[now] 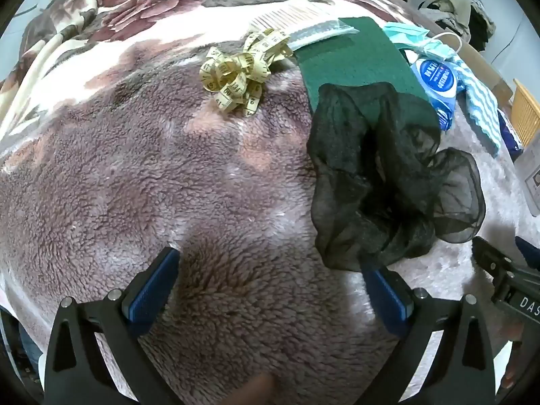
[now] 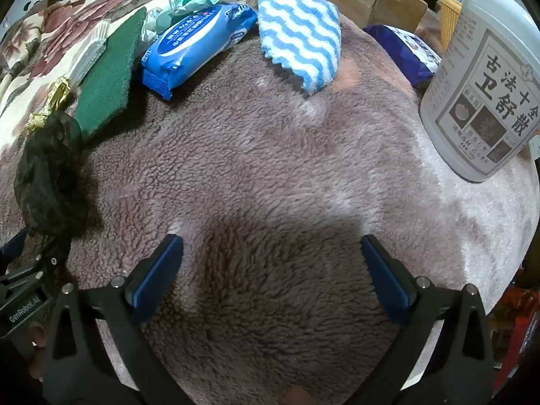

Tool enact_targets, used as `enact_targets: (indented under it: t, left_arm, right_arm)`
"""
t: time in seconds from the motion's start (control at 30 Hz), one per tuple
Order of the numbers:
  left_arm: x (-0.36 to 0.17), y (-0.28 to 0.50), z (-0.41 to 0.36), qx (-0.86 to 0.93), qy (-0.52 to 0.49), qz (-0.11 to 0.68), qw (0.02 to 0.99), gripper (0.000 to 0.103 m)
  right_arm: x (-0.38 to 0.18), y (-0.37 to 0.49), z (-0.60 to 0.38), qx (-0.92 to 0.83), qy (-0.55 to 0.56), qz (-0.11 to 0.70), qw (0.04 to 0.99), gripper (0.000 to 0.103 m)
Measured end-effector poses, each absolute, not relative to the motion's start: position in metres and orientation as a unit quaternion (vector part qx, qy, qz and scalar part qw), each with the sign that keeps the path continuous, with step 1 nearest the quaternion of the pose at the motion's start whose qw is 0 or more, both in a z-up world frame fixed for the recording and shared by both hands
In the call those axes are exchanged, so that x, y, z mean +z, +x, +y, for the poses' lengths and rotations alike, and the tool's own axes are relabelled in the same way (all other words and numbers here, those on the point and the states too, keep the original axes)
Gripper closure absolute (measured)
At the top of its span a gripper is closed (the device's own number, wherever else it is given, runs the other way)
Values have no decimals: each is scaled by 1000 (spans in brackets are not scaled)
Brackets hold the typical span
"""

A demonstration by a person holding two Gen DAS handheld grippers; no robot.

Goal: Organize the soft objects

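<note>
Risk: black mesh stocking point(image 1: 384, 182) sheer, crumpled; pad edge likely to snag weave or pinch fleece blanket point(image 1: 168, 185) with it. Part of it drapes over green scouring pad point(image 1: 357, 67); lift could drag pad along. Yellow tape measure point(image 1: 236, 74) loosely coiled, prone to unravel if picked by one loop.

Left gripper point(image 1: 270, 270): jaws wide apart, empty; stocking beside right finger, hem touching or overlapping its tip, mostly outside gap.

Right gripper point(image 2: 271, 256): jaws wide apart, empty, over bare blanket; striped cloth point(image 2: 300, 37) and wipes pack point(image 2: 195, 40) well ahead, stocking far left.
</note>
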State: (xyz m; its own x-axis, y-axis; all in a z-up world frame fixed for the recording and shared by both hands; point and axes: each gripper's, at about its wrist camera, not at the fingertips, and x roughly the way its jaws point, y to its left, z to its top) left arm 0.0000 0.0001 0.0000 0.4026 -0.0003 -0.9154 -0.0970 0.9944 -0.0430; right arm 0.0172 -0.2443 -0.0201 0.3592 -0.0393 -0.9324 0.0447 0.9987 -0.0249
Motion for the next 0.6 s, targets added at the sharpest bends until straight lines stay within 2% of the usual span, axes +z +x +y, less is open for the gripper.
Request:
enact_targets:
  t: [0.6]
  left_arm:
    - [-1,0,-5,30,-39,547,836,0]
  right_arm:
    - [-20,18,-244,-26,1,566,824,0]
